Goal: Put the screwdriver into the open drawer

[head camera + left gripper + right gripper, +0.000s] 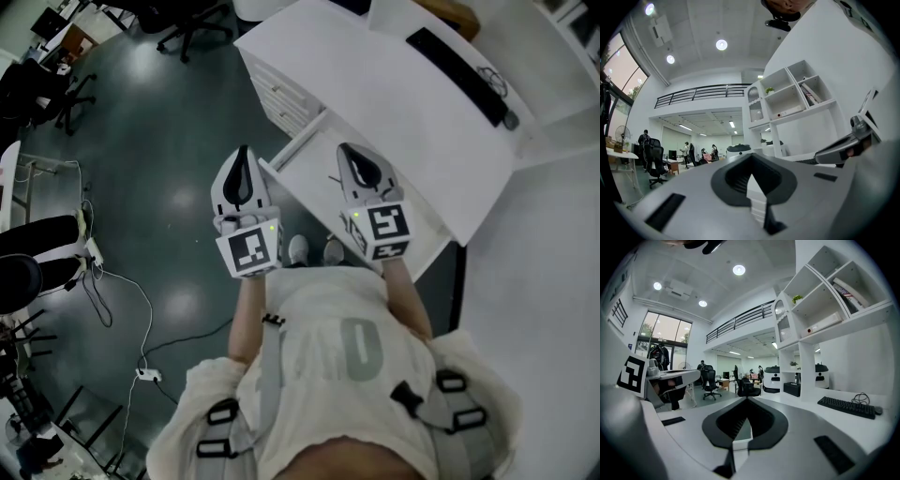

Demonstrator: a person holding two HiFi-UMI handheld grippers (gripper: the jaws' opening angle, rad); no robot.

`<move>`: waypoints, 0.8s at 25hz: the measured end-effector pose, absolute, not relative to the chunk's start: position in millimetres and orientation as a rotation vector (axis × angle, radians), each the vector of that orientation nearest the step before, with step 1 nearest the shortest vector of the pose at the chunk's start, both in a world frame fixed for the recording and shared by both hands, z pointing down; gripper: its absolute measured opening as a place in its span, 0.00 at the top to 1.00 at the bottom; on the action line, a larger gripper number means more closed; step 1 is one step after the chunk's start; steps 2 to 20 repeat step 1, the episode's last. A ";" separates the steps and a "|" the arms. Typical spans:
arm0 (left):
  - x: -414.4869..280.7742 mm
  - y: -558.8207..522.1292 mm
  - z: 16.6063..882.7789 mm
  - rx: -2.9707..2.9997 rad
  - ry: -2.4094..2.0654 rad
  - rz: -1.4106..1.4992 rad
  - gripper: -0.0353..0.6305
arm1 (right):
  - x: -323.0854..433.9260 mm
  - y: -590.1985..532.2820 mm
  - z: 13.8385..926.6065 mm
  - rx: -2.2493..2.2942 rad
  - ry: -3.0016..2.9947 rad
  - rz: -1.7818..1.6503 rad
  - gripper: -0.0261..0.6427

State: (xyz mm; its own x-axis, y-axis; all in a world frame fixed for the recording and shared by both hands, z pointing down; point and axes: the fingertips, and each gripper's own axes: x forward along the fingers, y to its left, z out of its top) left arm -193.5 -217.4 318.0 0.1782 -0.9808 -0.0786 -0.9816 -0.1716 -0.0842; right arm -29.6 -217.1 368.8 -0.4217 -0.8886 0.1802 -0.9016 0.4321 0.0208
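Left gripper [244, 155] has its 2 jaws pressed together with nothing between them, and the right gripper [347, 152] shows the same: jaws together, nothing held. I cannot find the screwdriver in any of the 3 views. The drawer [314, 167] stands pulled out under the desk [403, 103], with the right gripper above it and the left one at its corner. Its visible part is bare and the rest is hidden, so I cannot judge whether the placing is done. The drawer is a flat box of smooth white board. The desk top is matt white and carries a long black keyboard [459, 67]. Both grippers have pale plastic shells and dark ribbed pads. The floor [141, 141] is dark and glossy.
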 end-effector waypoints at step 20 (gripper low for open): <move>-194.0 -217.1 317.5 -2.318 1.943 0.010 0.94 | -29.7 -217.4 368.0 1.587 -2.517 0.112 0.96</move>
